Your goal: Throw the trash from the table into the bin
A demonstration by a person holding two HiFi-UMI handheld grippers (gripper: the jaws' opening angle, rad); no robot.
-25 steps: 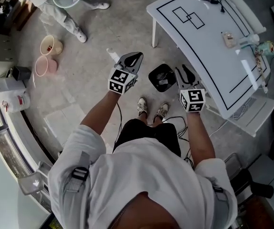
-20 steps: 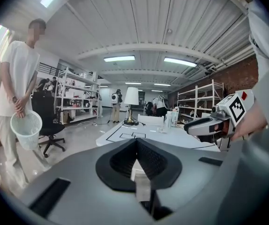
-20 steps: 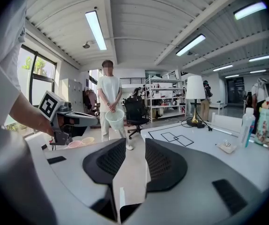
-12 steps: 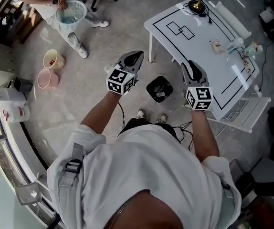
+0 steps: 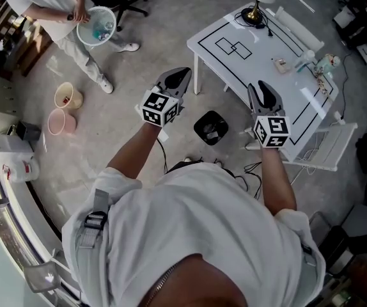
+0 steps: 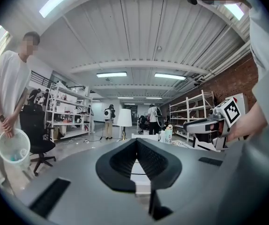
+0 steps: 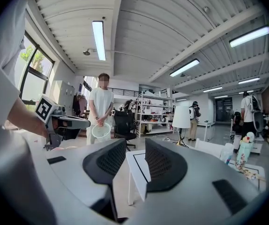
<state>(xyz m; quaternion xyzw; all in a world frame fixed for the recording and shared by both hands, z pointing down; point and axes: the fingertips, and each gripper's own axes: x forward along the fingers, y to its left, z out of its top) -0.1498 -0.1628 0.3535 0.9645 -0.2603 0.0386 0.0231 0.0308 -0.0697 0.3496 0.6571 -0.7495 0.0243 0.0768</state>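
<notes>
In the middle of the frame, the left gripper (image 5: 178, 75) has its fingers squeezed together. The right gripper (image 5: 265, 89) has its fingers apart, holding nothing. The black bin (image 5: 210, 128) sits between them.

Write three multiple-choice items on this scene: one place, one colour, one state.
1. The black bin stands: A on the floor; B on a chair; C on a shelf.
2. The table top is: A red; B white with black lines; C green.
3. The right gripper has its jaws: A shut on a cup; B shut together; C apart, holding nothing.
Answers: A, it sits on bare floor in the head view; B, black lines cross its white top; C, a gap shows between them.
</notes>
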